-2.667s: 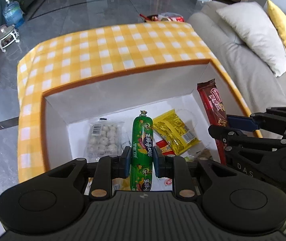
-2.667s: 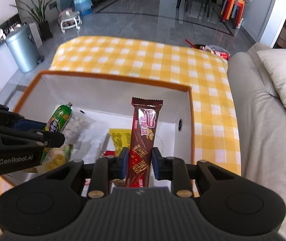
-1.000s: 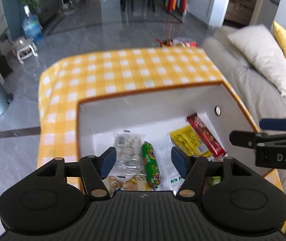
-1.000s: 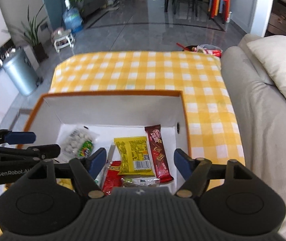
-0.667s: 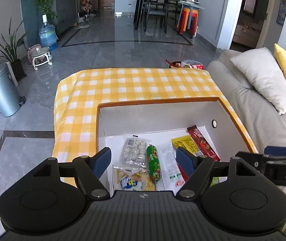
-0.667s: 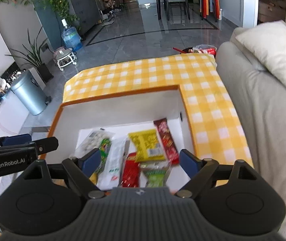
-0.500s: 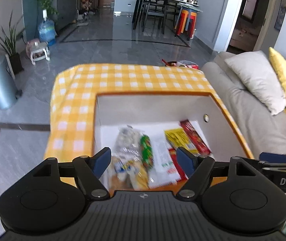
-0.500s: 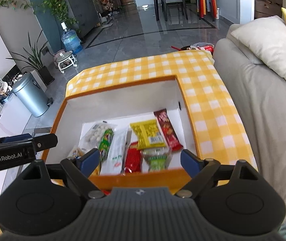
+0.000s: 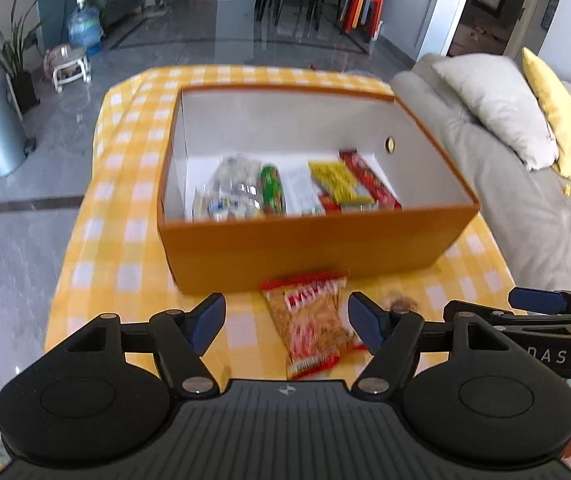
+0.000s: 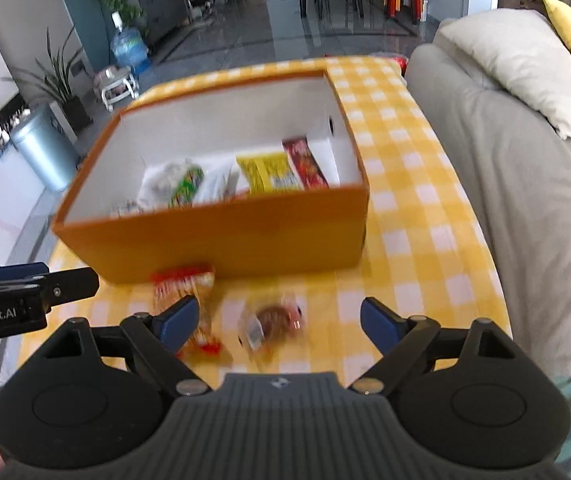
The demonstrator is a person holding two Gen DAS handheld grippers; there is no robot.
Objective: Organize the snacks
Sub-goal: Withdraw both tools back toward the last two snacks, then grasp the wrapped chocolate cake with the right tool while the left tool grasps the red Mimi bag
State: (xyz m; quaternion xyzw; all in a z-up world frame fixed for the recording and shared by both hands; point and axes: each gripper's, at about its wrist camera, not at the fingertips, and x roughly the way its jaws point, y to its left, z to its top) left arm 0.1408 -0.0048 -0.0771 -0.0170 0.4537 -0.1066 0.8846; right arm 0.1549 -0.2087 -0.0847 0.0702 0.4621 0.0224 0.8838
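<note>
Your left gripper (image 9: 285, 316), jaws wide but closing and holding nothing, hovers over the orange snack packet (image 9: 312, 326) lying lengthwise between them before the box (image 9: 305, 246), while your right gripper (image 10: 275, 320) gapes empty above the small round snack (image 10: 271, 320).

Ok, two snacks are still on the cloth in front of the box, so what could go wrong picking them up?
1. The red bag lies flat and partly under the left hand-held gripper, whose jaws are closing; the pads may slide off.
2. The small round snack sits close beside the bag, so the right hand-held gripper could knock it.
3. The two grippers are close and may collide.
</note>
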